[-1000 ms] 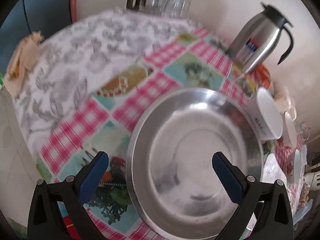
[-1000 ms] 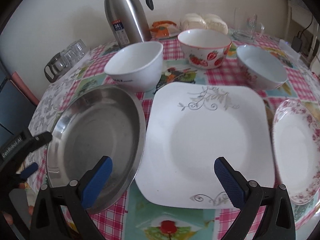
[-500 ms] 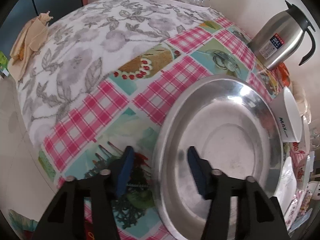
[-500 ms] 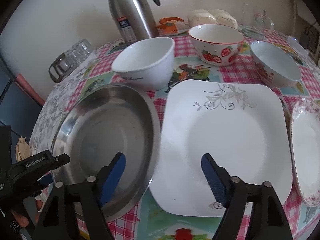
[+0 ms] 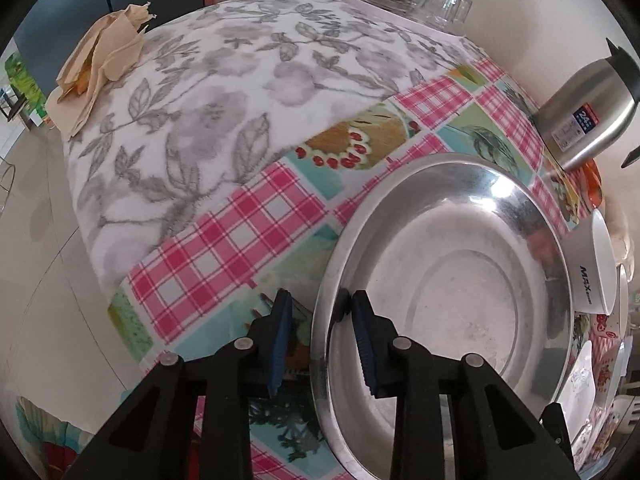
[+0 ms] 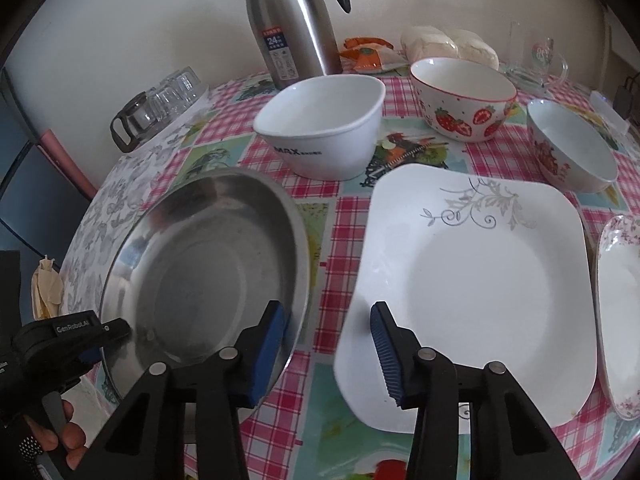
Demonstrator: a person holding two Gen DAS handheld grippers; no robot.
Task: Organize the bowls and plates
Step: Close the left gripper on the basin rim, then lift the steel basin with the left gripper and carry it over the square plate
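Now the left gripper [image 5: 320,320] is narrowing its jaws astride the steel plate's [image 5: 460,280] near rim, while the right gripper [image 6: 328,332], closing, is straddling its opposite rim beside the square white plate [image 6: 480,288] on the bench [image 6: 332,216].

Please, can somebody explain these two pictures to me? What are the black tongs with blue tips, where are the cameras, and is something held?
A person holds a hand tool in each hand; each carries a camera looking along its two blue-padded fingers. The left gripper straddles the near rim of the round steel plate; its fingers have just been closing, not yet clearly pressing. The right gripper has also been closing, one finger over the steel plate, the other over the square white plate; it holds nothing. Both plates lie on the checked tablecloth.
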